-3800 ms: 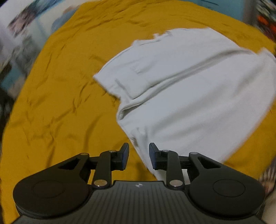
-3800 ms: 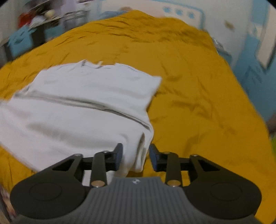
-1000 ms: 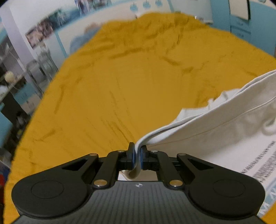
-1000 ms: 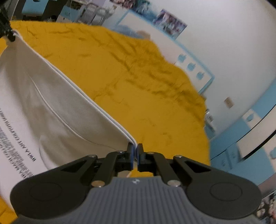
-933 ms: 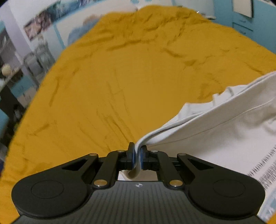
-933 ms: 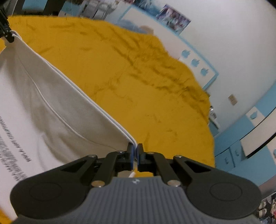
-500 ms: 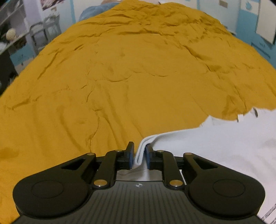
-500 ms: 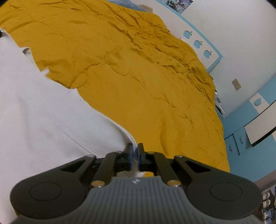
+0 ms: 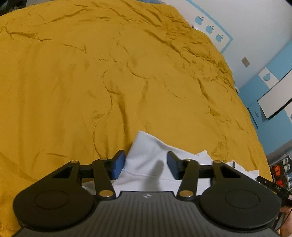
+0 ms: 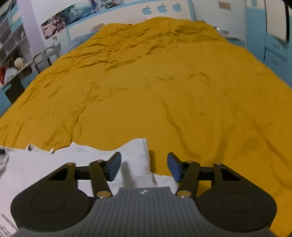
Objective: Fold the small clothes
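A white T-shirt [image 9: 146, 155] lies on the mustard-yellow bedspread [image 9: 91, 82]. In the left wrist view one corner of it pokes up between the jaws. My left gripper [image 9: 145, 168] is open just above that corner and holds nothing. In the right wrist view the shirt [image 10: 133, 155] lies flat, its other corner under the jaws. My right gripper [image 10: 144, 168] is open above it and holds nothing. Most of the shirt is hidden below both grippers.
The yellow bedspread [image 10: 164, 91] stretches far ahead, wrinkled. A white wall with blue apple stickers [image 10: 161, 8] stands at the bed's head. Blue cabinets [image 9: 273, 94] are on the right, shelves with clutter [image 10: 12, 63] on the left.
Both grippers carried the shirt's edge forward and down onto the bed, then opened and let it go. The corners now lie loose on the bedspread.
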